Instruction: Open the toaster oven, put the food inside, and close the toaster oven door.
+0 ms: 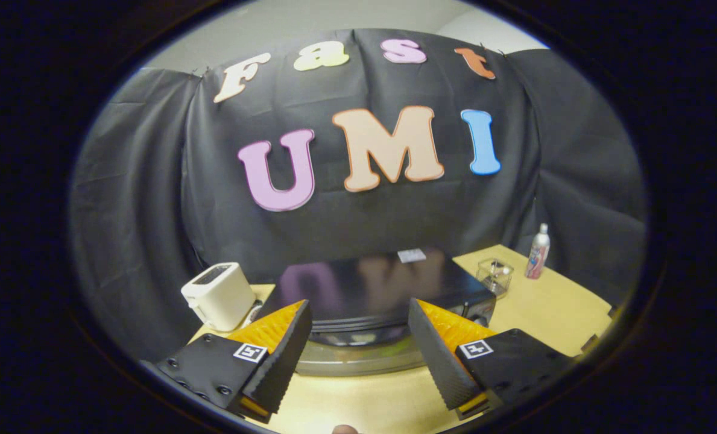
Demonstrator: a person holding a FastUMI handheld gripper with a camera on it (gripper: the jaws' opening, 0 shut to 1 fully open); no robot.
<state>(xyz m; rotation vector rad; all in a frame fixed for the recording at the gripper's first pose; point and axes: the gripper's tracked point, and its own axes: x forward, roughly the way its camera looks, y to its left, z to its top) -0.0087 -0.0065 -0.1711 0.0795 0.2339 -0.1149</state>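
A black toaster oven (370, 289) with a glossy top sits on the wooden table just ahead of my fingers. I look down on it from above and in front. Its door (361, 355) hangs open toward me, a silvery curved band low between the fingers. My gripper (358, 343) stands open with a wide gap, and nothing is held between the fingers (277, 361). The oven's inside is hidden from this angle, and I cannot make out any food.
A white slot toaster (218, 295) stands left of the oven. To the right on the table (545, 307) are a small clear box (494, 276) and a white spray bottle (538, 251). Black cloth closes the back and sides.
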